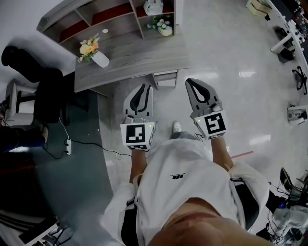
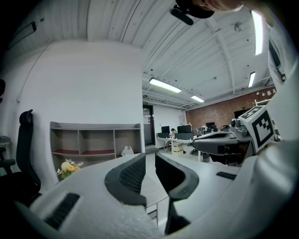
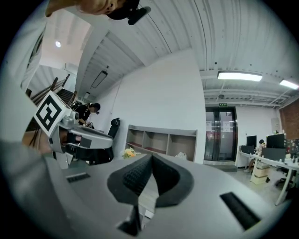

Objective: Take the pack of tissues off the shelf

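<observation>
The white pack of tissues [image 1: 153, 6] lies in the right compartment of the grey shelf [image 1: 115, 14] behind the desk [image 1: 139, 53]. It shows small in the left gripper view [image 2: 127, 151] and in the right gripper view [image 3: 181, 156]. Both grippers hang side by side over the floor in front of the desk, well short of the shelf. My left gripper [image 1: 143, 86] [image 2: 149, 156] has its jaws a narrow gap apart, with nothing between them. On my right gripper [image 1: 191, 81] [image 3: 152, 158] the jaw tips touch, and it is empty.
A white vase of flowers [image 1: 94, 53] stands on the desk, and a second potted bunch [image 1: 162, 25] sits in the shelf below the tissues. A black office chair [image 1: 33, 67] stands at the left. A power strip [image 1: 68, 146] and its cable lie on the floor. More desks stand at the right.
</observation>
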Action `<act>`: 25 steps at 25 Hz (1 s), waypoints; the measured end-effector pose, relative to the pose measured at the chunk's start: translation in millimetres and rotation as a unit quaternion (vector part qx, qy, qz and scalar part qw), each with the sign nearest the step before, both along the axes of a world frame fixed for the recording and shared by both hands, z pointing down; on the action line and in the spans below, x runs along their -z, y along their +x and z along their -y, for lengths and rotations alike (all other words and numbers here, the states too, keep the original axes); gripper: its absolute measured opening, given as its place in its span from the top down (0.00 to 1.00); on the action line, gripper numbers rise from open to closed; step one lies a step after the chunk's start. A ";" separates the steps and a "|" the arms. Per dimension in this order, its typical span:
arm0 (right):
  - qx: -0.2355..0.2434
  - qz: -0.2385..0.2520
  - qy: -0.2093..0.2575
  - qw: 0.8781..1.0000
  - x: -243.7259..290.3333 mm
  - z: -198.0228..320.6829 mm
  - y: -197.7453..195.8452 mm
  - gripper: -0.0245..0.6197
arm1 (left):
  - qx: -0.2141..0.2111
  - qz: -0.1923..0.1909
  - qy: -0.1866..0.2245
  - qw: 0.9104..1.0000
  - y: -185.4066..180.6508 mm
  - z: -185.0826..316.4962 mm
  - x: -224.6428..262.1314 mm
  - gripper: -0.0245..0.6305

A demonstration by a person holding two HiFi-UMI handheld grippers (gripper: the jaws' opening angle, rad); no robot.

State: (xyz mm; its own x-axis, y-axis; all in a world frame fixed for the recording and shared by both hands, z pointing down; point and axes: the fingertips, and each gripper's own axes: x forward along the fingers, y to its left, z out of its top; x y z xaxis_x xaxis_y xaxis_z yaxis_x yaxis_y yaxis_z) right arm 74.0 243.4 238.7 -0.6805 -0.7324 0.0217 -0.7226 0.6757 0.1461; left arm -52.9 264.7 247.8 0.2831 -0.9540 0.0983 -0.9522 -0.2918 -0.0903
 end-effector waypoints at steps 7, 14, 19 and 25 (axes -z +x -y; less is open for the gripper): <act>0.018 0.002 0.000 1.000 -0.6 45.7 8.3 0.92 | 0.016 0.003 0.000 1.000 10.7 42.1 0.4 0.85; 0.027 0.000 -0.004 1.000 -2.8 82.4 9.9 0.92 | 0.023 0.005 -0.005 1.000 15.3 77.6 -2.3 0.85; 0.030 0.003 -0.003 1.000 -2.1 103.9 6.6 0.92 | 0.026 0.004 -0.005 1.000 13.6 95.1 -1.4 0.85; 0.032 0.006 -0.002 0.999 -3.2 127.1 -1.0 0.92 | 0.026 0.003 -0.005 1.000 8.3 119.6 -4.9 0.85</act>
State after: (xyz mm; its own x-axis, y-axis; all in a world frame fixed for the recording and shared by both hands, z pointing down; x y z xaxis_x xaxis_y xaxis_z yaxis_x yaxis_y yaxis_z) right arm 73.0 116.3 241.9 -0.7267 -0.6868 0.0164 -0.6789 0.7216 0.1359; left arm -44.6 145.1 252.6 0.2317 -0.9666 0.1091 -0.9657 -0.2421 -0.0943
